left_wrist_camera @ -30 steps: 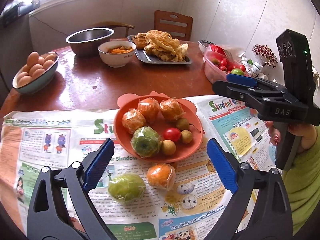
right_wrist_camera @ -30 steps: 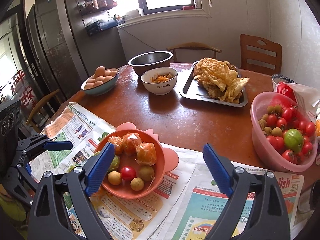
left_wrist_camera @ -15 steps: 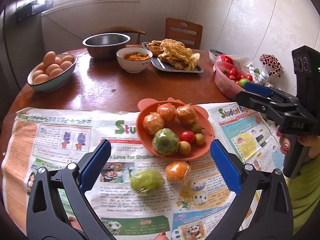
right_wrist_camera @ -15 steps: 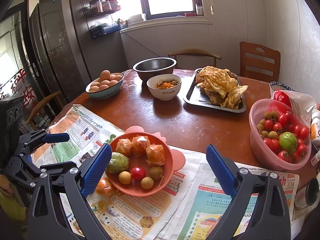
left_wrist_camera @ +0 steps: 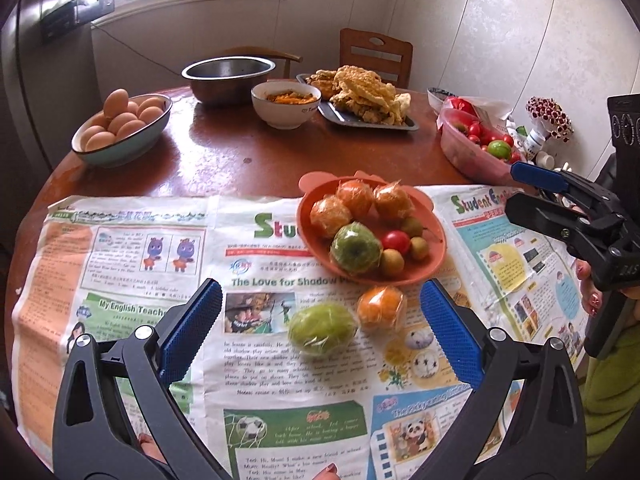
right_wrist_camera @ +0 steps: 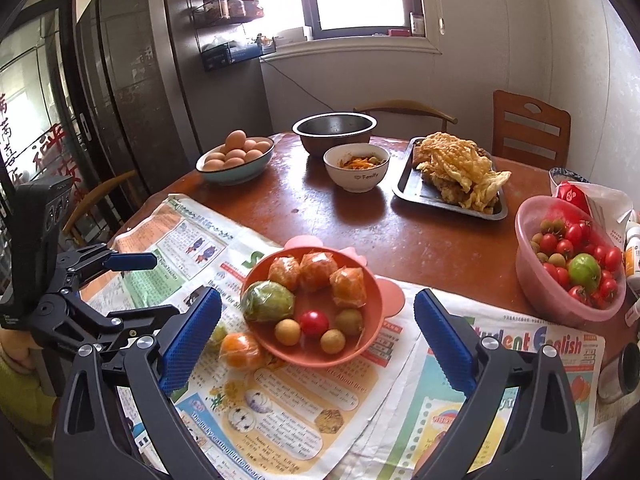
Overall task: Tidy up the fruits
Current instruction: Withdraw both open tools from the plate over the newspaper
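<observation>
Across the round wooden table a spread of newspaper covers the near half. At the sheet's far edge, toward one o'clock in the left wrist view, sits the orange plate. It holds three wrapped oranges at its far side, a wrapped green fruit at its near side, a red cherry tomato and a few small yellow-brown fruits. Off the plate, on the paper just beside its near rim, lie a second wrapped green fruit and a wrapped orange, close together.

At two o'clock from the plate in the right wrist view stands a pink bowl of tomatoes and small fruits. At the far side are a steel bowl, a tray of fried food, a bowl of eggs and a small white bowl.

The left gripper has its blue pads wide apart, the two loose fruits seen between them, untouched. The right gripper has just been opening and stands wide apart with nothing gripped.
</observation>
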`<state>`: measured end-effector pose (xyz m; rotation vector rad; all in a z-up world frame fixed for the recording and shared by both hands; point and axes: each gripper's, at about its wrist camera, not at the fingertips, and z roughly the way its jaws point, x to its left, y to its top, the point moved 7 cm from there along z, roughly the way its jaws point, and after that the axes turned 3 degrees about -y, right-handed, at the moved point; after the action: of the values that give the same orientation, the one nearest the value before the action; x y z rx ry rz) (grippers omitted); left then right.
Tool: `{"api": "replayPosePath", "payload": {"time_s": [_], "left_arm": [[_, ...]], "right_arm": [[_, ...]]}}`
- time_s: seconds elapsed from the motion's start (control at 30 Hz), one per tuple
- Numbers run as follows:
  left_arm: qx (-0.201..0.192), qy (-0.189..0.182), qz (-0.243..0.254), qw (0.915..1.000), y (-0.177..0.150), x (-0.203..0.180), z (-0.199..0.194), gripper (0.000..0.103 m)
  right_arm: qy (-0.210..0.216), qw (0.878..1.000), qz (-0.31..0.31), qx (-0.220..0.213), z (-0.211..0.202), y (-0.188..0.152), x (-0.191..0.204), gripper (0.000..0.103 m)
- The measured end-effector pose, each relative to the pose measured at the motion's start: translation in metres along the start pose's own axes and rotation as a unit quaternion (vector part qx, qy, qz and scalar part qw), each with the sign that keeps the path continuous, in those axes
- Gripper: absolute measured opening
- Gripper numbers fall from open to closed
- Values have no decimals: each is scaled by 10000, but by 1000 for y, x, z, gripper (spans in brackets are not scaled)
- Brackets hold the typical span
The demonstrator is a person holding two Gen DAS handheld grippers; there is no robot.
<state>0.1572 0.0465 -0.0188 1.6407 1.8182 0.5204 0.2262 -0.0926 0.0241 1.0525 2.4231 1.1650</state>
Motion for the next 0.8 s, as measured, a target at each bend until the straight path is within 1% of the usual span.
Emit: {"api": "replayPosePath", "payload": {"time_s": [0.27, 0.5, 0.8], "left_arm": [[158, 75, 60, 9998, -20, 8, 1, 93], [285, 46, 135, 9995, -37, 10, 1, 93], [418, 33, 272, 9988, -47, 11, 13, 93]], "right_arm": [[33, 9999, -80, 91, 1, -17, 18, 97], [70, 9996, -107, 250, 5, -33, 31, 97], [76, 9990, -39, 438, 9, -55, 41, 97]]}}
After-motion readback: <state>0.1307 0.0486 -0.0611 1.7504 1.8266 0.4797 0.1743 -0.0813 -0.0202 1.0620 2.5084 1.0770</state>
